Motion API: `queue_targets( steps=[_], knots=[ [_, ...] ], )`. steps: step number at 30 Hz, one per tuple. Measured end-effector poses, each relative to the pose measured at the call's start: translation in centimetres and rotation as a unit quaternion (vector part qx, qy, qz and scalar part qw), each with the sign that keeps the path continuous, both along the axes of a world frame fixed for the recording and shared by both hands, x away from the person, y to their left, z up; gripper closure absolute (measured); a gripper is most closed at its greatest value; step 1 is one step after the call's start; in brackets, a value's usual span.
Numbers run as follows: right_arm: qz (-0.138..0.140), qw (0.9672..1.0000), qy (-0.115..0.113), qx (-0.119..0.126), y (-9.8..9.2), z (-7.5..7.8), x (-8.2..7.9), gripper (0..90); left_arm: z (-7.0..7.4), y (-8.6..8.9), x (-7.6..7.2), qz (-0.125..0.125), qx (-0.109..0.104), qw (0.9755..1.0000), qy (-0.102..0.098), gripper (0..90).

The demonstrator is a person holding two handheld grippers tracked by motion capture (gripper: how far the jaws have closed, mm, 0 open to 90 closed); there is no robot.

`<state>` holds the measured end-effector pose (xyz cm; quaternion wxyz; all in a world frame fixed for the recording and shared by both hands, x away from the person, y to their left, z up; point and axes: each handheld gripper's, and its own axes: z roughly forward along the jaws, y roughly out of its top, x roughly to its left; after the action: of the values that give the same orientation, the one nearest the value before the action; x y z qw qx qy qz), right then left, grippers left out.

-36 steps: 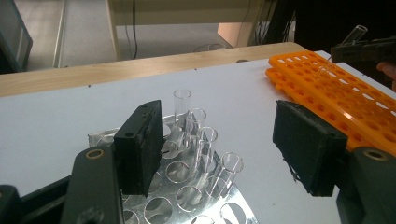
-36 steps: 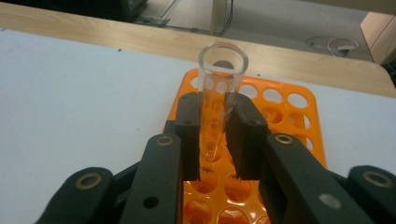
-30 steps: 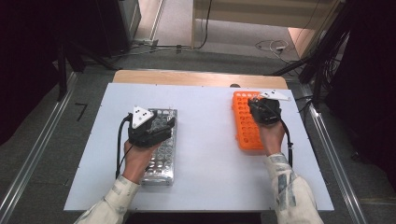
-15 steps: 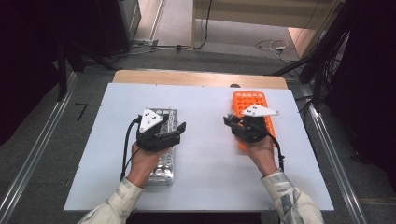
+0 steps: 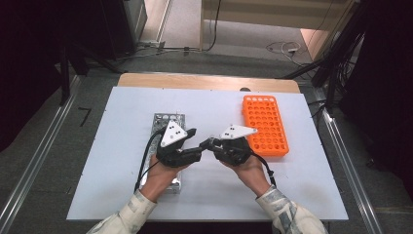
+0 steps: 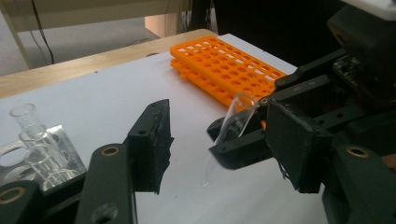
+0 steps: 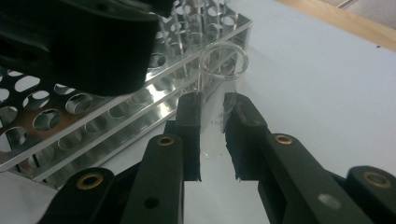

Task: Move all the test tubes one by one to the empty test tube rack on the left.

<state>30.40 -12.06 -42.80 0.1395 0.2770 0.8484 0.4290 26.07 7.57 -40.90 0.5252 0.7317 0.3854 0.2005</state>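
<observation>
From above, you're bringing both tools together mid-surface, the left tool meeting the right tool between the metal rack and the orange rack.

Left tool view: your jaws are standing partly apart, having just been closing, with the tube between them but not yet pinched; the right tool is presenting it.

Right tool view: your right tool is clamping the tube firmly, rim forward. Faint print on the glass isn't readable.

This looks like a handover; next you're needing to close left, then release right.
</observation>
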Motion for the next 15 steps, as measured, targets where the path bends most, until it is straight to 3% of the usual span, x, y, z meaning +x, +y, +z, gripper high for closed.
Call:
queue_targets(
  steps=[7,15],
  knots=[
    [0.012,0.9999,0.003,-0.004,0.8,-0.3,-0.4,73.5,-0.5,-0.5,0.1,-0.016,-0.001,0.9999,0.003,55.0],
    [0.02,0.9998,0.004,-0.004,1.3,-0.4,-0.8,73.5,-1.1,-0.9,0.3,-0.017,0.009,0.9998,0.005,66.8]
  ],
)
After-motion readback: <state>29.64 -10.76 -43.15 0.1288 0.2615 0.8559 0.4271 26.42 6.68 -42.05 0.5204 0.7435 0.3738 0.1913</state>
